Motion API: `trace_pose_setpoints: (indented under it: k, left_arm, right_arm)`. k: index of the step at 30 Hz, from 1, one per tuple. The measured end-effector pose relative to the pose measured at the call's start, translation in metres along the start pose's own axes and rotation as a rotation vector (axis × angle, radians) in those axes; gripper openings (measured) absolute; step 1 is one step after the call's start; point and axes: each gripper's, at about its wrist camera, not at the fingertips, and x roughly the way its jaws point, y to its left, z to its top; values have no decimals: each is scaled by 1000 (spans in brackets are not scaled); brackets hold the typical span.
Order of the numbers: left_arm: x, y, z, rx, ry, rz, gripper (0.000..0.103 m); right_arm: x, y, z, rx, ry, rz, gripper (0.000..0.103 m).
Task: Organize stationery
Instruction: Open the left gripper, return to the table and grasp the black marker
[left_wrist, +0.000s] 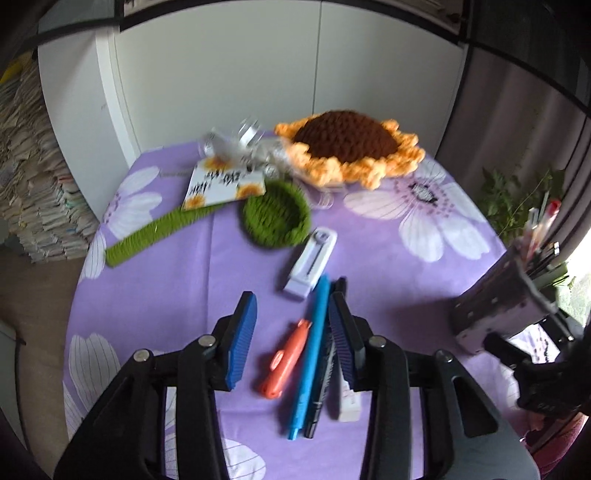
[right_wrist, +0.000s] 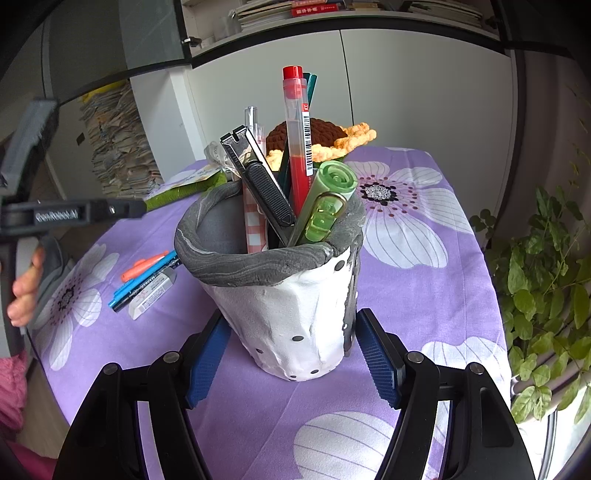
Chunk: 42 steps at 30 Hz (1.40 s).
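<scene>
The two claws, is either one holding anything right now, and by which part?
The right claw grips the grey-rimmed white clay pen holder by its lower sides. The left claw holds nothing; its open jaws straddle loose pens on the purple tablecloth.

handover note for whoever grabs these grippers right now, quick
Right gripper: shut on the pen holder, which stands on the purple tablecloth.
Left gripper: open, nothing gripped, above the loose pens.
Done: red pen, green highlighter and utility knife are in the holder.
Left: orange pen, blue pen, black marker, eraser, lilac correction tape.
</scene>
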Motion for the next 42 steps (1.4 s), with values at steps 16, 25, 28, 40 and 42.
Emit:
trace_pose_setpoints:
  k: [16,25,28,40,42]
  left_arm:
    - [6,-27,-9,131,10,-55,37]
    - [45,-52,1,179,90,-72,21]
    - [49,-51,2,180,95,-39,20]
    - [51,-49,3,161,142,-86,20]
    - [51,-56,1,194,137,-69,20]
  right_arm:
    - [0,2,-1,-5,2,-7,71]
    - [-1,4,-1,-2,2,-5,71]
    - [-1,2,-1,2,1,0,71]
    - [-1,0,-2,3,1,2,71]
    - [0,1,-1,1,2,0,71]
